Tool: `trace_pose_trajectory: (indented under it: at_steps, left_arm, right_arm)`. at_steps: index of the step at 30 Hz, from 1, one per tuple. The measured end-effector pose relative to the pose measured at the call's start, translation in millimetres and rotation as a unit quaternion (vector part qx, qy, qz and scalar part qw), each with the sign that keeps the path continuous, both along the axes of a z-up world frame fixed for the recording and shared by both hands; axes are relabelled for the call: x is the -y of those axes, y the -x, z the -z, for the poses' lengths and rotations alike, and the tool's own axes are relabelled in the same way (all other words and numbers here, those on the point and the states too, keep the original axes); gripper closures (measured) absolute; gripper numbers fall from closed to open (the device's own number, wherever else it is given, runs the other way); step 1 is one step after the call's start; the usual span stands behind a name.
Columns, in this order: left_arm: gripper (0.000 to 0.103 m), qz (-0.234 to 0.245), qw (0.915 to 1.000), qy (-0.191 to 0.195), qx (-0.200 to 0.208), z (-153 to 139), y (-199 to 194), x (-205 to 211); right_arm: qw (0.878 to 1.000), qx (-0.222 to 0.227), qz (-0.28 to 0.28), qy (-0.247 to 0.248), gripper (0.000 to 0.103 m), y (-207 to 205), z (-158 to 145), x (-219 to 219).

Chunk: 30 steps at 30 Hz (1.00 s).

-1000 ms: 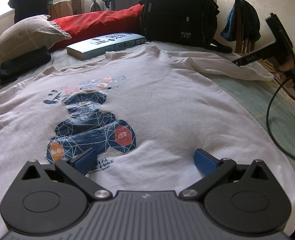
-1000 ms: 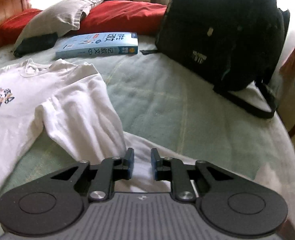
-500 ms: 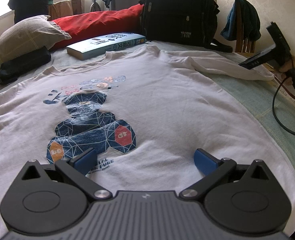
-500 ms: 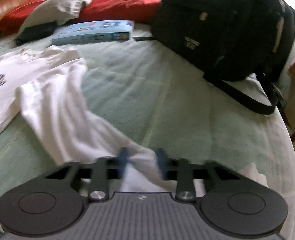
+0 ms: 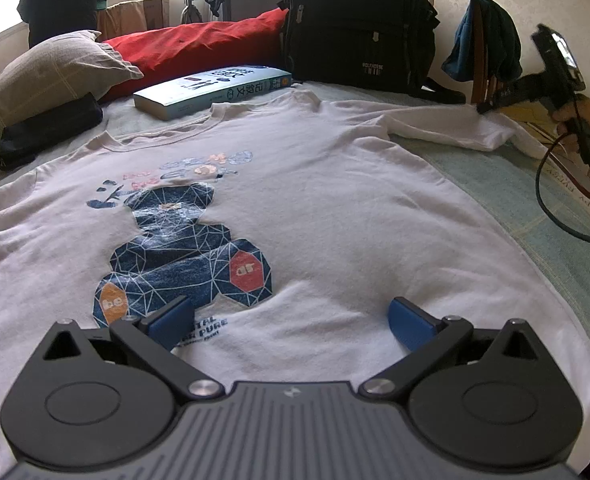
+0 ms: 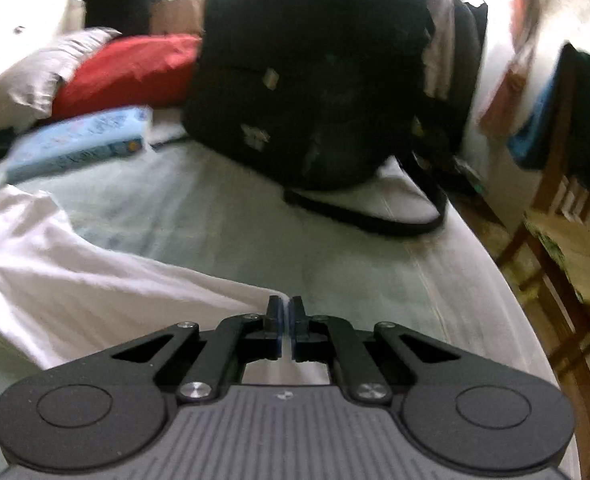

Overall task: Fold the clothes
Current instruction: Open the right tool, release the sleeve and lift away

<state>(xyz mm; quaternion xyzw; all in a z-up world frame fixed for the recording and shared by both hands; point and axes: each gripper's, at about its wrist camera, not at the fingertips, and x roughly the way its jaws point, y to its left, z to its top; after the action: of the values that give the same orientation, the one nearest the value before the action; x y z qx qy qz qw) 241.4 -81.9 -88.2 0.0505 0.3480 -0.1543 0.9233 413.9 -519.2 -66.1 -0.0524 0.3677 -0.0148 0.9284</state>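
A white T-shirt (image 5: 315, 200) with a blue bear print lies flat, front up, on the green bedspread. My left gripper (image 5: 291, 316) hovers open over its lower hem, with only flat cloth between the blue pads. My right gripper (image 6: 283, 308) is shut on the end of the shirt's sleeve (image 6: 115, 280), and the white cloth runs from the closed pads off to the left. In the left wrist view the right gripper (image 5: 481, 109) shows at the far right, pinching the tip of the stretched-out sleeve (image 5: 435, 128), with a hand behind it.
A book (image 5: 211, 90), a black backpack (image 5: 359, 28), a grey pillow (image 5: 51, 76), a red pillow (image 5: 199, 48) and a black pouch (image 5: 51, 132) lie beyond the collar. A wooden chair (image 6: 555, 220) with draped clothes stands past the bed's right edge. A black cable (image 5: 547, 200) hangs from the right gripper.
The right gripper's jaws closed on the sleeve end and drew it outward to the right, stretching the sleeve. The left gripper and the shirt body stayed still.
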Motion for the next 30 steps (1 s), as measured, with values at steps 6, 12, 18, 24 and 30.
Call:
trace_pose_trajectory:
  at_steps: [6, 12, 18, 24, 30]
  left_arm:
    - [0.0, 0.0, 1.0, 0.0, -0.001, 0.3, -0.6, -0.6]
    - [0.0, 0.0, 1.0, 0.002, -0.001, 0.2, -0.3, -0.7]
    - [0.0, 0.001, 1.0, 0.006, -0.002, 0.2, -0.4, -1.8]
    - [0.001, 0.006, 0.9997, 0.017, -0.016, -10.7, -0.1, -4.7]
    - [0.001, 0.009, 0.999, 0.039, -0.021, -26.1, 0.1, -9.7]
  right_arm:
    - [1.0, 0.015, -0.008, -0.006, 0.091, -6.1, -7.1, -18.1]
    - [0.991, 0.021, -0.122, -0.059, 0.071, -32.0, -20.5, -79.6]
    - [0.983, -0.007, -0.17, -0.073, 0.07, -67.8, 0.1, -131.5]
    - [0.981, -0.004, -0.171, -0.09, 0.07, -76.8, 4.0, -139.3]
    - [0.982, -0.018, -0.172, -0.076, 0.069, -80.2, 10.4, -131.0]
